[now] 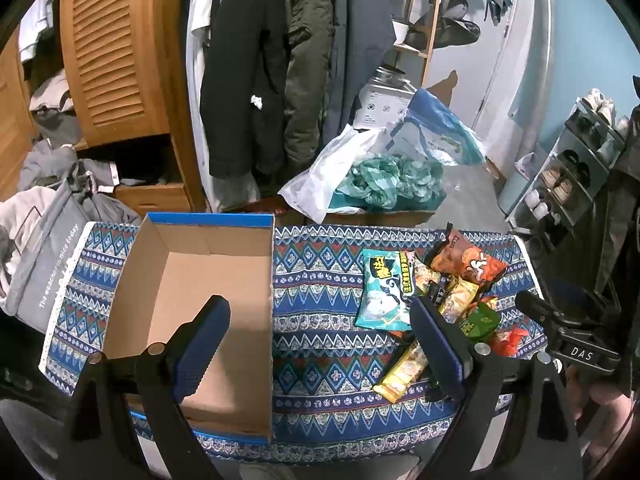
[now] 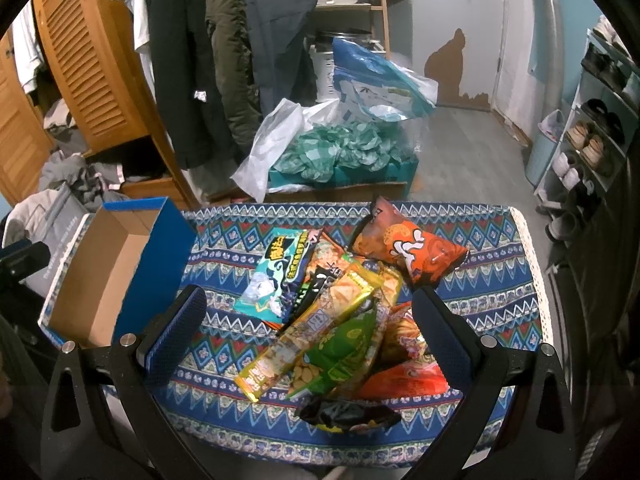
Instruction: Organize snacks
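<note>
An empty cardboard box (image 1: 208, 300) with blue outer walls sits on the left of a patterned blue cloth (image 1: 320, 280); it also shows in the right wrist view (image 2: 108, 272). A pile of snack packets lies to its right: a teal packet (image 1: 382, 288) (image 2: 276, 276), an orange packet (image 1: 468, 262) (image 2: 408, 248), a long yellow packet (image 2: 308, 332) (image 1: 404, 370), a green one (image 2: 344, 352) and a black one (image 2: 348, 416). My left gripper (image 1: 320, 344) is open, above the box's right wall. My right gripper (image 2: 310, 336) is open, above the pile.
Behind the table hang dark coats (image 1: 256, 72) beside a wooden louvred wardrobe (image 1: 112, 48). A box with green plastic bags (image 2: 344, 148) stands on the floor. A shoe rack (image 2: 592, 140) stands on the right. Grey clothes and a grey bag (image 1: 44, 264) lie to the left.
</note>
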`<state>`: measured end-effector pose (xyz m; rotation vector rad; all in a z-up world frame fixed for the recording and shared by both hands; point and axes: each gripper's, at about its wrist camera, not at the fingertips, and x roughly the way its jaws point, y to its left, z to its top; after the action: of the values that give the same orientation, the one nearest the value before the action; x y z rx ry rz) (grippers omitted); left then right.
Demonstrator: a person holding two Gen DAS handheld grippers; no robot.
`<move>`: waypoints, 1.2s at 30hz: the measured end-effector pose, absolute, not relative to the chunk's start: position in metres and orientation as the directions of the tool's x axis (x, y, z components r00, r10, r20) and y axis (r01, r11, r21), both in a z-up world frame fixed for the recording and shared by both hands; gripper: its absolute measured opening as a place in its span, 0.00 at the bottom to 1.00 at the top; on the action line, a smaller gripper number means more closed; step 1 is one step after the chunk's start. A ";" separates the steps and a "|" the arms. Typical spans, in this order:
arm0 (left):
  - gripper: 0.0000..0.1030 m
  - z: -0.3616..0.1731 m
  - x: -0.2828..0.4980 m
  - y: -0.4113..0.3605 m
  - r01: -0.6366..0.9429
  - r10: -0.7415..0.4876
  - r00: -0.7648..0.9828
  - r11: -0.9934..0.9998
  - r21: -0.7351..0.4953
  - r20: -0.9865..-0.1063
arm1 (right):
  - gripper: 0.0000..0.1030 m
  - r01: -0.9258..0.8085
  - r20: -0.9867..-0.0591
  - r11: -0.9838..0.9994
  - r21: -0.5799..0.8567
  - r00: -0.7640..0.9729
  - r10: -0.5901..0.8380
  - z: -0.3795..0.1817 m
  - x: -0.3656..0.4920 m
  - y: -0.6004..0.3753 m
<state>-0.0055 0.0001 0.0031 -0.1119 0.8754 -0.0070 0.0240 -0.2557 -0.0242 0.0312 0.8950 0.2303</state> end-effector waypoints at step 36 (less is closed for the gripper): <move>0.90 -0.031 0.012 -0.019 -0.007 -0.060 0.546 0.997 -0.077 -0.836 | 0.98 -0.107 -0.795 0.991 0.077 0.594 0.126 -0.027 0.044 -0.305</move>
<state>0.0123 -0.0192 -0.0306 -0.0736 0.9931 -0.0318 0.0443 -0.3047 -0.0274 0.0218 0.9256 0.1353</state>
